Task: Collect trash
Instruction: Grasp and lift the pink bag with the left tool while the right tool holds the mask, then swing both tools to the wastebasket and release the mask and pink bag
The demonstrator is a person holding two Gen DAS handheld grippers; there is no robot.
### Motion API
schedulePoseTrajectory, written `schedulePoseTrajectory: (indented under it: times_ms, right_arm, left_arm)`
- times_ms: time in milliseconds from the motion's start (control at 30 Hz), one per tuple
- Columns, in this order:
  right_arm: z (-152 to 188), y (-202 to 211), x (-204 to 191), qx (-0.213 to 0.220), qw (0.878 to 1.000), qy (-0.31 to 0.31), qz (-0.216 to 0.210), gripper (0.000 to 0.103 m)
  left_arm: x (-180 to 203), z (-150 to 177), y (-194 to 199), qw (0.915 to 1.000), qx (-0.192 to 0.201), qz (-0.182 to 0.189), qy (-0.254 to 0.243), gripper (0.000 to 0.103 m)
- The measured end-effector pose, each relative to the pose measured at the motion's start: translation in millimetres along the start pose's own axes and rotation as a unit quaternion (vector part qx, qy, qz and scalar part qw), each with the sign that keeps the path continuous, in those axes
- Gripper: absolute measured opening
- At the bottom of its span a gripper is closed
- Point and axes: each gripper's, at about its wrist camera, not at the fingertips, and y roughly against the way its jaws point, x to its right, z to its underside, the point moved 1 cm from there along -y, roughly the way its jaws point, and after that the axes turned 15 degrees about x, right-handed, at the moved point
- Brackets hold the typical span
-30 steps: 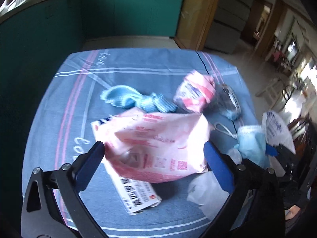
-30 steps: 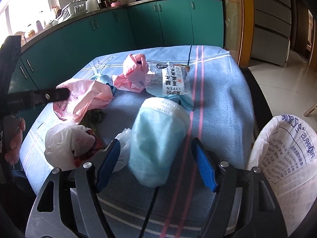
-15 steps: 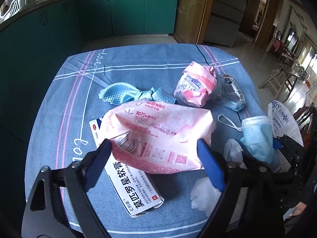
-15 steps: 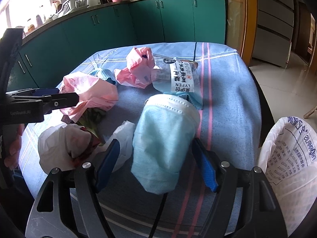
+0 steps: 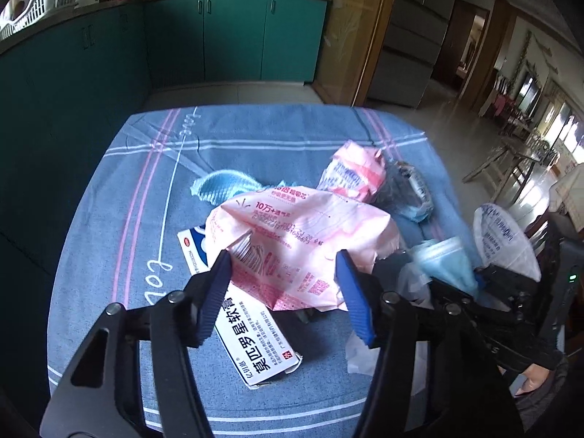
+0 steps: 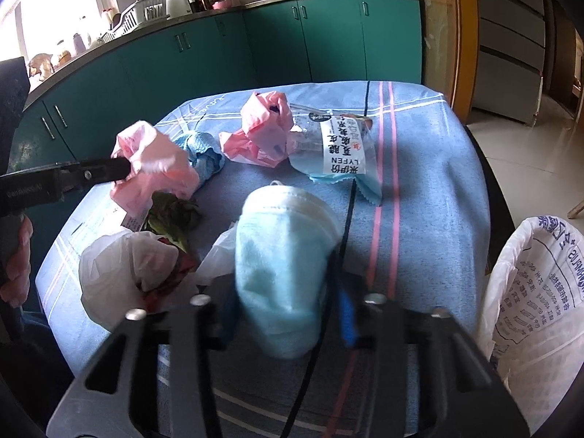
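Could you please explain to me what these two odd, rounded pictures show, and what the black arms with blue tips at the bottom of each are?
No robot here: a person holds a hand-operated gripper in each hand, and a wide-angle camera on each looks forward along its two blue-padded jaws.

One picture comes from the left gripper. Its jaws have closed on a large pink wrapper, which lies partly over a white medicine box.

The other comes from the right gripper. Its jaws are pressed against a light blue face mask.

Everything lies on a blue tablecloth: a crumpled pink wrapper, a clear packet with a white label, a blue cloth, a white plastic bag and some wilted greens. At the table's edge stands a white trash bag, probably where it all goes.
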Motion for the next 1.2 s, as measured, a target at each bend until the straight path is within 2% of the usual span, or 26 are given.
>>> schedulePoseTrajectory:
  times_ms: [200, 400, 867, 1033, 1200]
  right_arm:
    - [-1, 4, -3, 0.011, 1.000, 0.003, -0.010, 0.027]
    - [-3, 14, -5, 0.027, 0.999, 0.008, -0.015, 0.027]
    - [-7, 18, -4, 0.034, 0.999, 0.009, -0.011, 0.027]
    - [-7, 28, -1, 0.044, 0.999, 0.011, -0.010, 0.027]
    - [-8, 44, 9, 0.057, 0.998, 0.005, -0.008, 0.027]
  left_arm:
    - [-5, -12, 21, 0.9984, 0.052, 0.014, 0.015, 0.057]
    - [-6, -17, 32, 0.9965, 0.082, 0.008, 0.013, 0.057]
    - [-7, -17, 41, 0.9948, 0.101, -0.004, 0.017, 0.057]
    - [-3, -19, 45, 0.9939, 0.107, 0.008, 0.025, 0.057]
    - [17, -21, 45, 0.9931, 0.111, 0.029, 0.022, 0.057]
